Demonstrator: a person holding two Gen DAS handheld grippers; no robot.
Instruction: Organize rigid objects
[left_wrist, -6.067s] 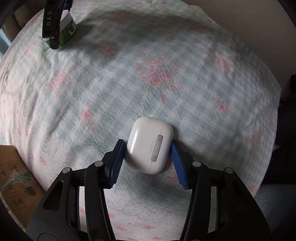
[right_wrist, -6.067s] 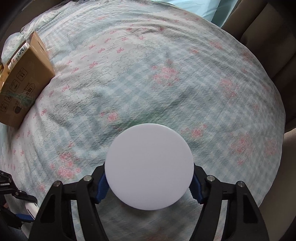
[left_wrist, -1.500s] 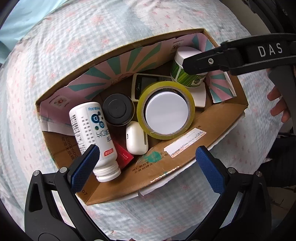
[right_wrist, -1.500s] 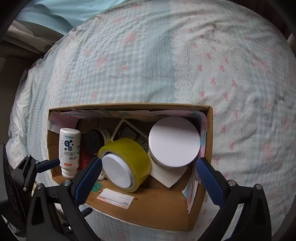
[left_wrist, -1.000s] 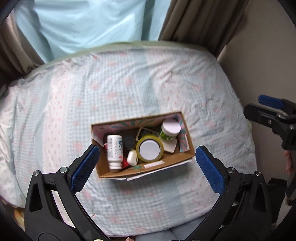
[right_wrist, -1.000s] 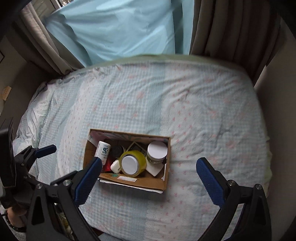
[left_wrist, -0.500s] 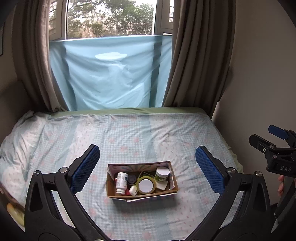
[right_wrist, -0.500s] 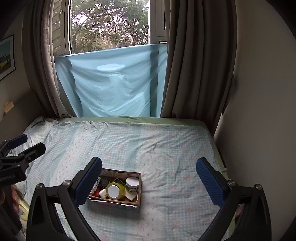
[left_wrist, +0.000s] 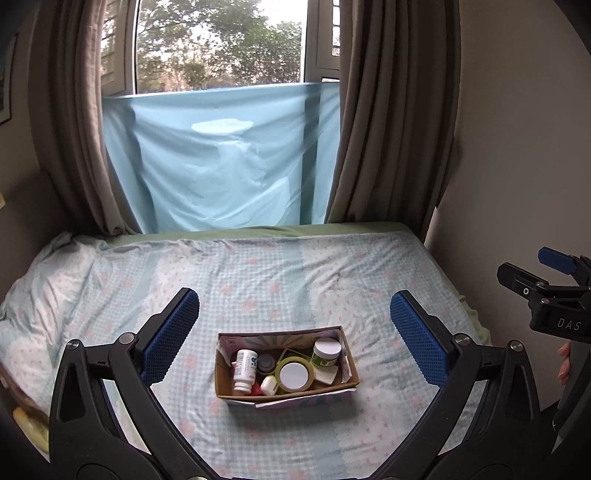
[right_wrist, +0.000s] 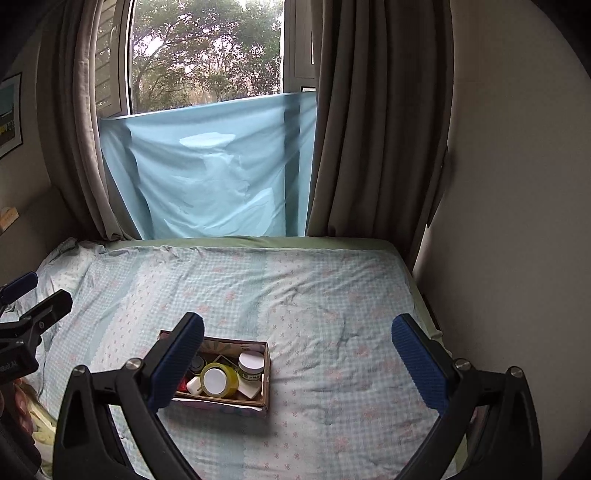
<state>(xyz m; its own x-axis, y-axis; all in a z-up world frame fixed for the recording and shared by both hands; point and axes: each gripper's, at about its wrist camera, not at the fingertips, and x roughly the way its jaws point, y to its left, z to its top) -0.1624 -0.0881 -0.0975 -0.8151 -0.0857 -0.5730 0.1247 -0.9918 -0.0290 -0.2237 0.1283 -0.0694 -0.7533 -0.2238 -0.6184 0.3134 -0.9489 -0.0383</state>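
A cardboard box (left_wrist: 284, 393) (right_wrist: 221, 400) sits on the bed, well below and ahead of both grippers. In it lie a white bottle (left_wrist: 244, 371), a dark round lid (left_wrist: 266, 363), a white earbud case (left_wrist: 269, 385), a yellow tape roll (left_wrist: 294, 374) (right_wrist: 218, 380) around a white lid, and a green-labelled jar (left_wrist: 325, 351) (right_wrist: 252, 365). My left gripper (left_wrist: 293, 338) is open and empty, high above the bed. My right gripper (right_wrist: 295, 360) is open and empty too; its left finger hides the box's left end. The right gripper (left_wrist: 554, 291) also shows at the left view's right edge.
The bed (left_wrist: 258, 284) carries a pale blue checked sheet with pink flowers. A wall (right_wrist: 509, 184) runs along its right side. Brown curtains (left_wrist: 388, 129) and a light blue cloth (left_wrist: 221, 166) hang over the window behind. A hand (left_wrist: 565, 363) holds the right gripper.
Both grippers have drawn a little further back and up from the box since half a second ago; six seconds ago they held the earbud case and a white-lidded jar, both now in the box.
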